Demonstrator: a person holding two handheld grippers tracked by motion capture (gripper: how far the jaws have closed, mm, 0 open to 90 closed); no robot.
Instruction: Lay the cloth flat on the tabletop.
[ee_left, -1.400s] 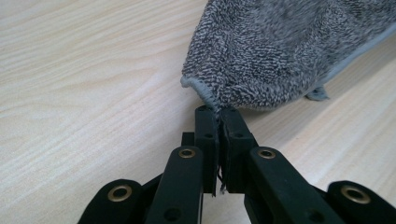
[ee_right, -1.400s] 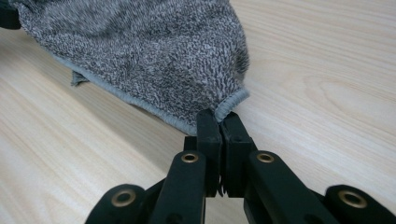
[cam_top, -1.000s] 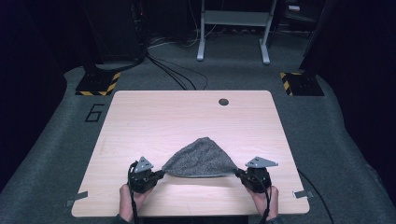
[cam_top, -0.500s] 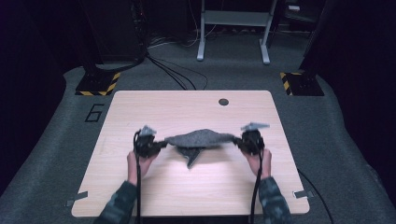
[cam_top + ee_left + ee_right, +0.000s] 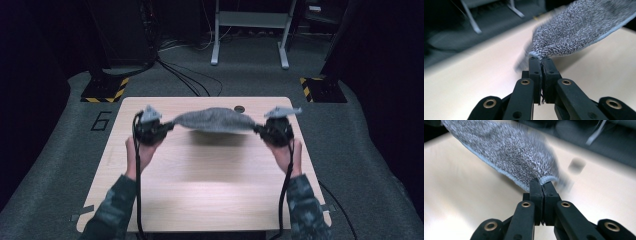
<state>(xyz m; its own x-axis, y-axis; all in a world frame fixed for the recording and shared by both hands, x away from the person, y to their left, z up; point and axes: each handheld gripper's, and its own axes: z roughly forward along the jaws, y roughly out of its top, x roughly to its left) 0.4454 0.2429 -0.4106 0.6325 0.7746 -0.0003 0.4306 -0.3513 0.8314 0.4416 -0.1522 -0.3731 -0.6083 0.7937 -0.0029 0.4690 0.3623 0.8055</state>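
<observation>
From the high view, a grey cloth hangs stretched in the air between the two grippers, over the far half of the wooden table. Its long axis runs from 9 o'clock to 3 o'clock across the picture, one end pointing at each hand, and the middle bows slightly up. The left gripper pinches the cloth's 9 o'clock end and the right gripper pinches its 3 o'clock end (both hands come in from 6 o'clock, sleeves in a camouflage pattern). A small dark round thing lies on the table near the far edge, just beyond the cloth at about 1 o'clock from its middle.

In the left gripper view, the left gripper has its black jaws pressed together on a bunched corner of the cloth, which fans out from the tips toward 2 o'clock, clear above the table.

In the right gripper view, the right gripper likewise clamps a corner between closed jaws, and the cloth stretches away toward 10 o'clock over the table. The dark round thing shows blurred at about 1 o'clock from the tips.
</observation>
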